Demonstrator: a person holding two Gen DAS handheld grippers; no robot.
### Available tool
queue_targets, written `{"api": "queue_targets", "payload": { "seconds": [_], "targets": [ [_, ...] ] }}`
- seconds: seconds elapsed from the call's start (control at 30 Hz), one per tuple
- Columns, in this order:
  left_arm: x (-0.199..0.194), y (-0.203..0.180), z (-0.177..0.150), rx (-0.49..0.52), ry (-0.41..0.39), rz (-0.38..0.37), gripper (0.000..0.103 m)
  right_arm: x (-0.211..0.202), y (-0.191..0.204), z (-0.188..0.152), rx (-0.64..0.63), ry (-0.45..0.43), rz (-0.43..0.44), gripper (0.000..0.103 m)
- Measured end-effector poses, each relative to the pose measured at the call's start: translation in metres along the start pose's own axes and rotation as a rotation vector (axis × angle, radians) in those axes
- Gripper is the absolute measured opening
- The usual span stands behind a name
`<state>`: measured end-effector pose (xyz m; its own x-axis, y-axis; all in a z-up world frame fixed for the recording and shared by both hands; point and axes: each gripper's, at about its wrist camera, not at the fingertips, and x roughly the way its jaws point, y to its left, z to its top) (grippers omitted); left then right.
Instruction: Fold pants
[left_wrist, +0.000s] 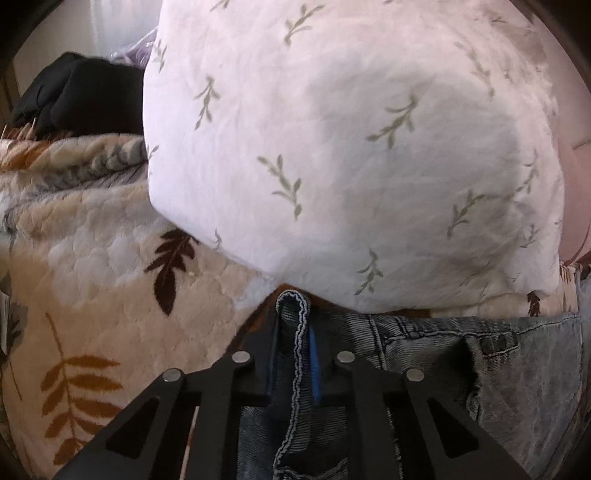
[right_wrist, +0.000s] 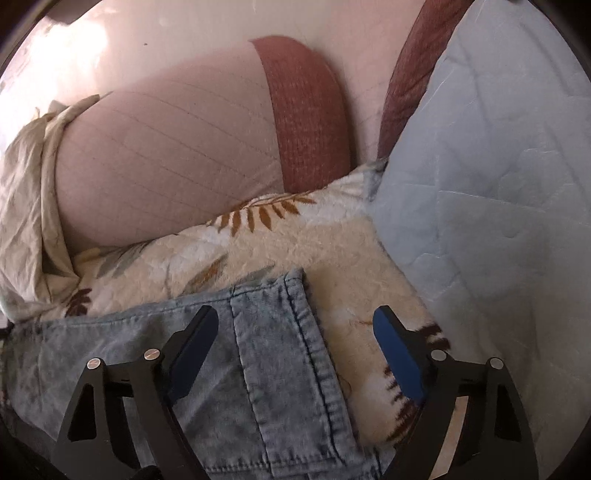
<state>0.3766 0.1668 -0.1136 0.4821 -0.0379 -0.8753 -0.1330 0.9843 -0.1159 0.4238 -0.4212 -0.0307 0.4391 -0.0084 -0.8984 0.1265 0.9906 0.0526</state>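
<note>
Light blue acid-wash jeans (left_wrist: 517, 376) lie on a fleece leaf-print blanket (left_wrist: 92, 288). My left gripper (left_wrist: 295, 325) is shut on a hemmed edge of the jeans, which sticks up between its fingers. In the right wrist view the jeans (right_wrist: 266, 369) show a flat hemmed end pointing away from me. My right gripper (right_wrist: 295, 332) is open, its jaws wide apart. Its left finger (right_wrist: 195, 343) is over the denim and its right finger (right_wrist: 395, 350) is over the blanket (right_wrist: 295, 240) beside the hem's edge.
A white pillow with green sprigs (left_wrist: 351, 147) lies just beyond the jeans. Dark clothing (left_wrist: 74, 96) sits far left. A pink and rust cushion (right_wrist: 184, 147) and a pale blue quilted pillow (right_wrist: 498, 184) border the blanket. Crumpled beige cloth (right_wrist: 26, 203) lies left.
</note>
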Motion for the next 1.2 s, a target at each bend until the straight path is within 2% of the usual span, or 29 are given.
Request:
{"api": "queue_targets", "payload": {
  "seconds": [0.1,0.27,0.33,0.37,0.43,0.5,0.7,0.83,0.97,1.0,1.2],
  "targets": [
    [-0.005,-0.004,0.000,0.012,-0.017,0.001,0.014,0.015,0.001,0.008,0.004,0.020,-0.007,0.085],
    [-0.027,0.004,0.010,-0.002,-0.038,-0.036,0.014,0.053,0.001,0.012,0.054,0.093,-0.005,0.072],
    [-0.037,0.003,0.012,-0.017,-0.043,-0.049,0.014,0.069,0.000,0.009,0.083,0.139,0.010,0.056],
    [-0.041,0.004,0.013,-0.023,-0.044,-0.053,0.014,0.069,0.000,0.009,0.088,0.123,0.012,0.055],
    [-0.053,0.015,0.016,-0.028,-0.051,-0.064,0.014,0.066,0.003,0.009,0.083,0.111,0.040,0.033],
    [-0.064,0.018,0.017,-0.030,-0.059,-0.069,0.014,0.058,0.007,0.009,0.060,0.102,0.017,0.016],
    [-0.124,0.037,0.016,-0.054,-0.113,-0.130,0.014,0.000,0.008,0.010,0.040,0.011,0.073,0.014],
    [-0.175,0.047,0.007,-0.066,-0.152,-0.180,0.014,-0.045,0.000,0.014,0.070,-0.057,0.110,0.014],
    [-0.216,0.056,-0.021,-0.061,-0.186,-0.226,0.014,-0.085,-0.009,0.005,0.104,-0.112,0.144,0.014],
    [-0.220,0.047,-0.028,-0.061,-0.191,-0.233,0.014,-0.095,-0.012,-0.001,0.113,-0.121,0.155,0.014],
    [-0.249,0.059,-0.103,-0.045,-0.199,-0.280,0.014,-0.137,-0.041,-0.052,0.154,-0.124,0.201,0.014]
  ]
}}
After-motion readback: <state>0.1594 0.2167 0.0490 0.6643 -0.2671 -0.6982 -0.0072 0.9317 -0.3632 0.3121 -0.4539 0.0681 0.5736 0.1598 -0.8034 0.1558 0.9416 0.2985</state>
